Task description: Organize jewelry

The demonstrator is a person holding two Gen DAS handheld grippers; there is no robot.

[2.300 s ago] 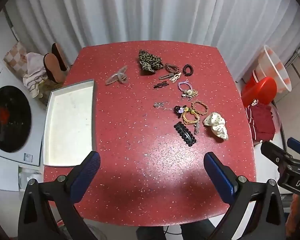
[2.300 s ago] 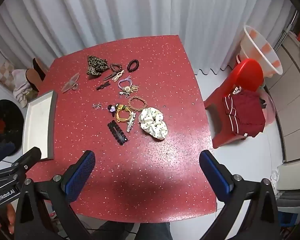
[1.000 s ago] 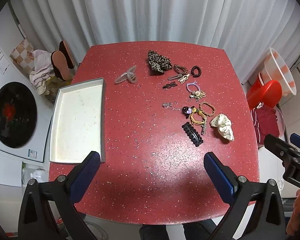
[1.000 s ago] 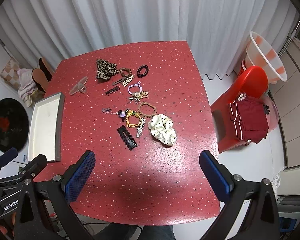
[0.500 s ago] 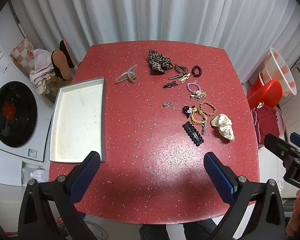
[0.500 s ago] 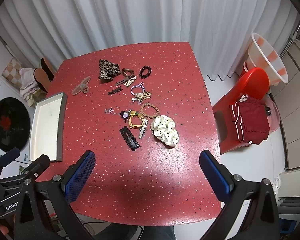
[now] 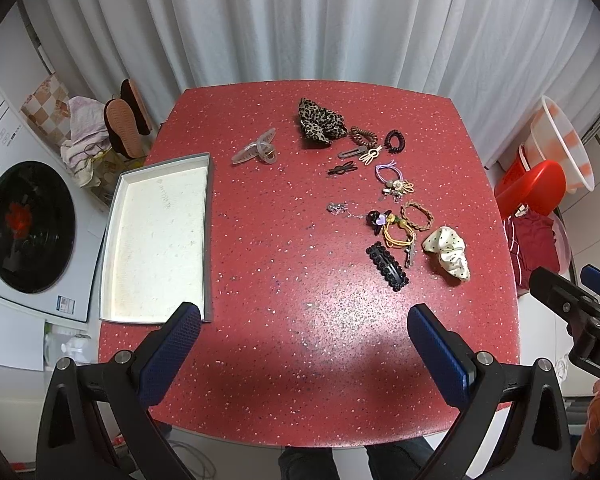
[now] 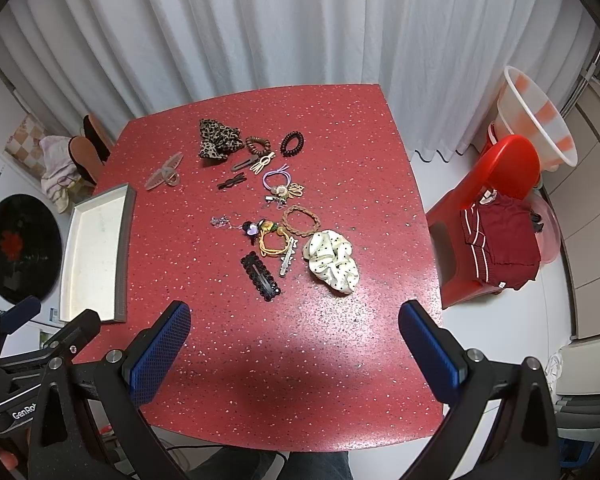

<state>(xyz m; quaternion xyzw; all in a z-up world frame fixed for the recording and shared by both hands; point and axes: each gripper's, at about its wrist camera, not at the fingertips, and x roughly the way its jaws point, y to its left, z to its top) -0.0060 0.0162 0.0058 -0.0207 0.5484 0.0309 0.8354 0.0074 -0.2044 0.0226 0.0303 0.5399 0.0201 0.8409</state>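
Where the red speckled worktop (image 7: pixel 292 280) meets its left edge, a shallow grey tray (image 7: pixel 208 236) with a pale floor lies lengthwise, with nothing in it. Beyond that edge, the left wrist view shows a washing machine door (image 7: pixel 28 226) and a pair of slippers (image 7: pixel 120 128) more fully than the right wrist view does.

The left gripper (image 7: pixel 304 344) hangs above the near edge of the worktop, jaws spread wide, grasping nothing. Right of the tray lies a translucent claw clip (image 7: pixel 256 148), apart from the rest. Farther right the hair pieces are scattered in a loose cluster: a leopard-print scrunchie (image 7: pixel 320 122) at the far end, a brown coil tie (image 7: pixel 363 136) and a black coil tie (image 7: pixel 395 141) beside it, a purple elastic (image 7: pixel 388 172) below them, a braided brown band (image 7: pixel 418 216), and a black scalloped snap clip (image 7: pixel 388 266) nearest the grippers. A cream dotted scrunchie (image 8: pixel 332 260) sits at the cluster's right side.

The right gripper (image 8: pixel 294 330) is likewise released, wide apart and holding nothing, over the near edge. Only the right wrist view takes in the whole red plastic chair (image 8: pixel 496 184) with dark red clothing (image 8: pixel 500 248) on its seat and the white-and-orange basket (image 8: pixel 536 112) behind it.
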